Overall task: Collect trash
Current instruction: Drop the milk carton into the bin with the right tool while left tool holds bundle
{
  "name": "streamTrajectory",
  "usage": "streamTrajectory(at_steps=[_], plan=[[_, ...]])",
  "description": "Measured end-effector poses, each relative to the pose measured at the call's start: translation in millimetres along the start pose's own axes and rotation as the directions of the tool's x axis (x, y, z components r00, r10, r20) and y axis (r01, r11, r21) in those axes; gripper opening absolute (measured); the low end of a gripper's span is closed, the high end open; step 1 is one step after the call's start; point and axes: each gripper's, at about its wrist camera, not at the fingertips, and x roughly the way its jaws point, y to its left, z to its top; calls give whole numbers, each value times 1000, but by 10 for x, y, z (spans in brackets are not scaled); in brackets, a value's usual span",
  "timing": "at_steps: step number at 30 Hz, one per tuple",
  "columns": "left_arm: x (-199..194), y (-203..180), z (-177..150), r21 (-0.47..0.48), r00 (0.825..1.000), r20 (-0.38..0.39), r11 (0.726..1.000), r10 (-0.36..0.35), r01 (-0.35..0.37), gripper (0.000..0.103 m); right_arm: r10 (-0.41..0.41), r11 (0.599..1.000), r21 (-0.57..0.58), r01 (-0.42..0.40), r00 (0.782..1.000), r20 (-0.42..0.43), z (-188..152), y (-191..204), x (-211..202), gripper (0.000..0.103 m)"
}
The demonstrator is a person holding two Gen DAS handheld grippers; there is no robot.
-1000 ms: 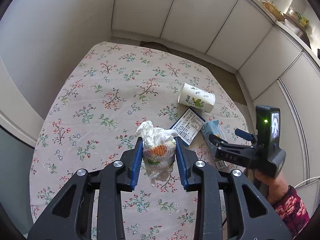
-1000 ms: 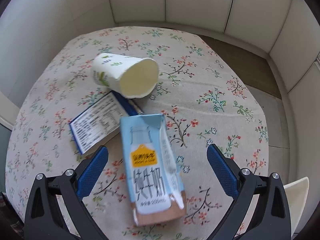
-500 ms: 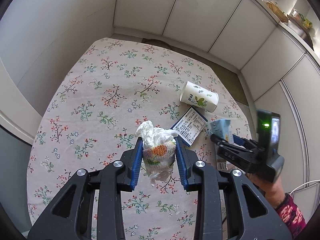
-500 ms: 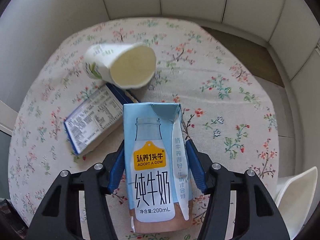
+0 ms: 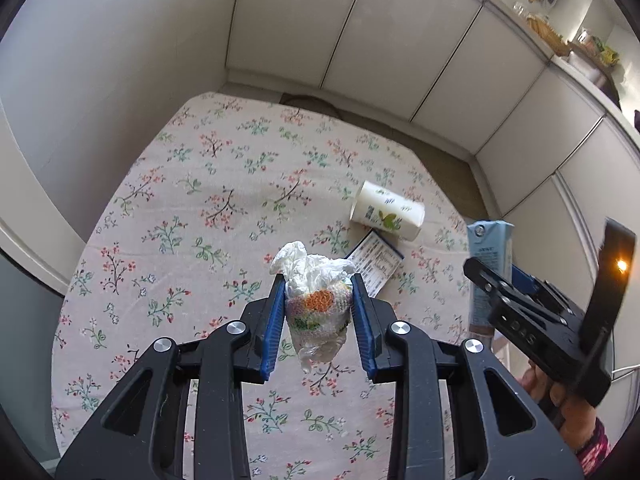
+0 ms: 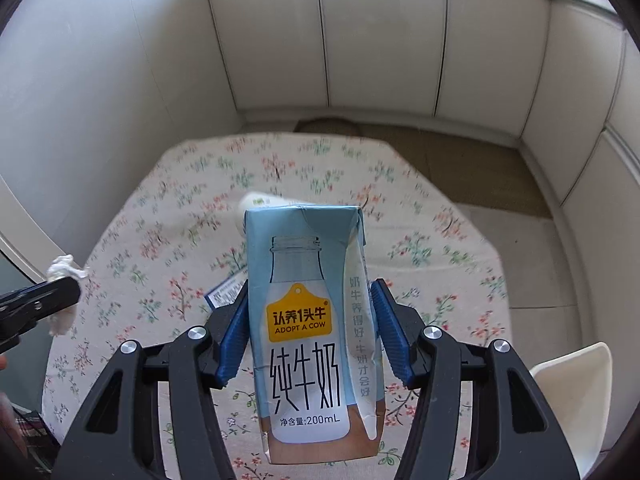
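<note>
Two grippers loaded: left gripper (image 5: 319, 316) jaws clamp tissue wad (image 5: 314, 300), right gripper (image 6: 310, 334) jaws clamp milk carton (image 6: 308, 320)

I see bright, even daylight, soft shadows and curved fisheye edges; beyond my right jaws the tablecloth (image 6: 420, 248) is motion-blurred.

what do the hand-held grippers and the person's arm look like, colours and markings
Both the left hand-held gripper and right hand-held gripper have black angular frames, silver round bolts and ribbed blue finger pads. The right one carries an upright black unit with an orange light. The right hand wears a red patterned sleeve.
</note>
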Motion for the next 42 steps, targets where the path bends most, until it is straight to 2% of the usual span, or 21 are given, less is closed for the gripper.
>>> streamTrajectory(at_steps=[10, 21, 29, 35, 42], plan=[[-231, -234, 14, 43, 991, 103, 996, -82, 78, 30, -53, 998, 38, 49, 990, 130, -101, -202, -549, 57], [-309, -579, -74, 126, 978, 154, 984, -141, 122, 30, -200, 978, 93, 184, 958, 207, -347, -600, -1036, 57], [-254, -733, -155, 165, 978, 140, 978, -152, 128, 30, -307, 947, 165, 275, 926, 221, -513, -1001, -1328, 57], [-213, -833, -193, 185, 979, 132, 974, -157, 131, 30, -363, 919, 241, 312, 908, 207, -639, -1284, -1455, 57], [-157, -989, -239, 209, 978, 120, 967, -171, 144, 30, -449, 862, 330, 385, 882, 144, -831, -1619, -1515, 57]])
